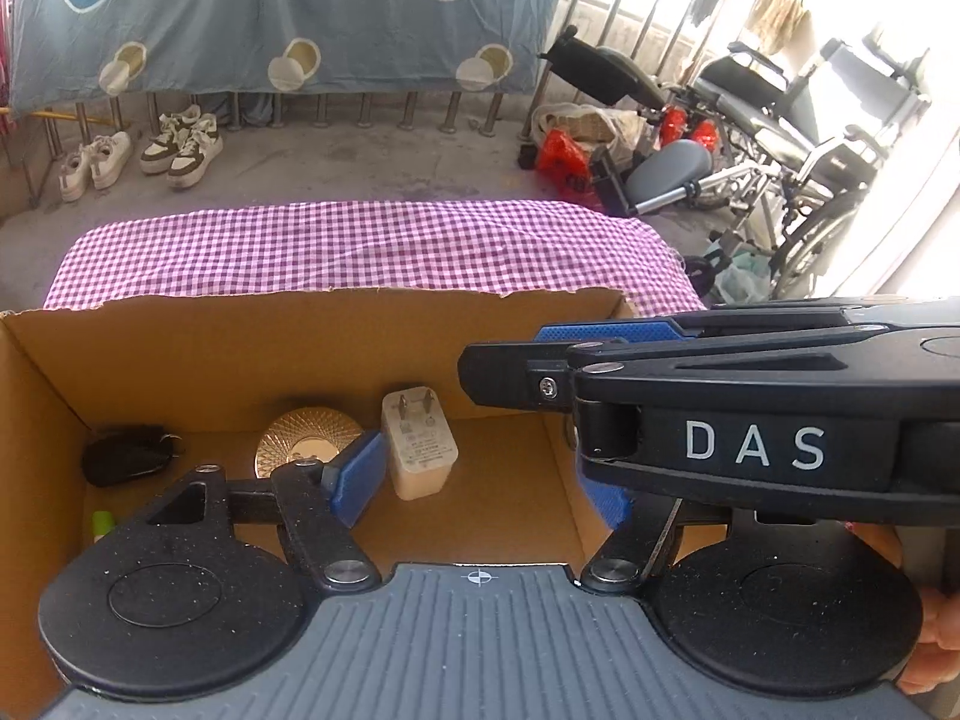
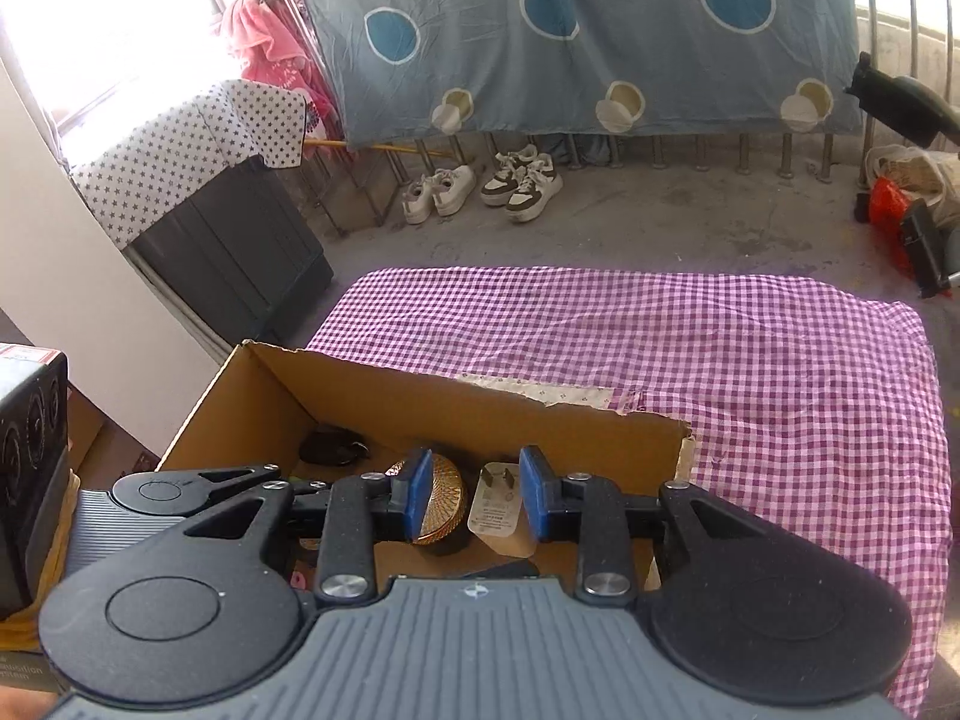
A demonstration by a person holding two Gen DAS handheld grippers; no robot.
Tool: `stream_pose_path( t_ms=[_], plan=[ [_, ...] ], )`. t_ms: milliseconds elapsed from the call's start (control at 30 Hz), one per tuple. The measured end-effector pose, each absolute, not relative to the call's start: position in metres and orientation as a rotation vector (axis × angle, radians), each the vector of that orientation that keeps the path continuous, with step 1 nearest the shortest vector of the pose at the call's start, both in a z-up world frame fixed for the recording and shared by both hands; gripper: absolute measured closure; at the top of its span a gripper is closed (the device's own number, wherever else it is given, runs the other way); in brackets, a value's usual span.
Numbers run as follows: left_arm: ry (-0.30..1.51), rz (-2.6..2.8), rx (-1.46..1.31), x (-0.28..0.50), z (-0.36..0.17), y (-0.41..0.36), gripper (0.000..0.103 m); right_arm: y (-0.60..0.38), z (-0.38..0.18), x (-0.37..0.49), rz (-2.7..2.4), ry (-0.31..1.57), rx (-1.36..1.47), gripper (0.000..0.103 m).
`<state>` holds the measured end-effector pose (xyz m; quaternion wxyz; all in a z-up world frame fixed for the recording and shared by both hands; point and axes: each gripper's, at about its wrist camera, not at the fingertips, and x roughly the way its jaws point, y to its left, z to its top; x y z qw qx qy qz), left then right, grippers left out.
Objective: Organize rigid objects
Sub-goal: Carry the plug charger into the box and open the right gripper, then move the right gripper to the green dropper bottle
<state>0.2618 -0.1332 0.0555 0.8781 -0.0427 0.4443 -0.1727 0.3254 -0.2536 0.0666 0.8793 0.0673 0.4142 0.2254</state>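
Note:
An open cardboard box (image 1: pixel 198 348) stands on the checked cloth and also shows in the right wrist view (image 2: pixel 420 396). Inside lie a white plug charger (image 1: pixel 418 450) (image 2: pixel 497 510), a gold round tin (image 1: pixel 309 435) (image 2: pixel 444 492) and a black key fob (image 1: pixel 123 456) (image 2: pixel 333 449). My left gripper (image 1: pixel 480 480) is open over the box, its right finger hidden behind the right gripper body (image 1: pixel 750 420). My right gripper (image 2: pixel 477 495) is open and empty above the charger and tin.
The purple checked cloth (image 2: pixel 750 390) covers the table beyond the box. A small green item (image 1: pixel 102 525) lies in the box's near left corner. Shoes (image 2: pixel 486 183), wheelchairs (image 1: pixel 780 138) and a dark cabinet (image 2: pixel 240 252) stand on the floor around.

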Motion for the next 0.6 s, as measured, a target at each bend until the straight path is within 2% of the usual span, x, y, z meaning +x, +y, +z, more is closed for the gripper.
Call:
stream_pose_path(
  t_ms=[100, 200, 367, 600],
  plan=[
    [0.867, -0.403, -0.07, 0.233, 0.076, -0.126, 0.015, -0.264, 0.096, 0.285, 0.486, 0.774, 0.177, 0.067],
    [0.791, -0.444, -0.041, 0.191, 0.093, -0.115, 0.006, -0.273, 0.119, 0.24, 0.514, 0.701, 0.235, 0.059],
    [0.705, -0.484, 0.018, 0.125, 0.101, -0.095, 0.002, -0.273, 0.127, 0.171, 0.582, 0.639, 0.282, 0.054],
    [0.7, -0.421, -0.004, 0.069, 0.066, -0.058, 0.002, -0.246, 0.097, 0.109, 0.658, 0.635, 0.321, 0.054]
  ],
)
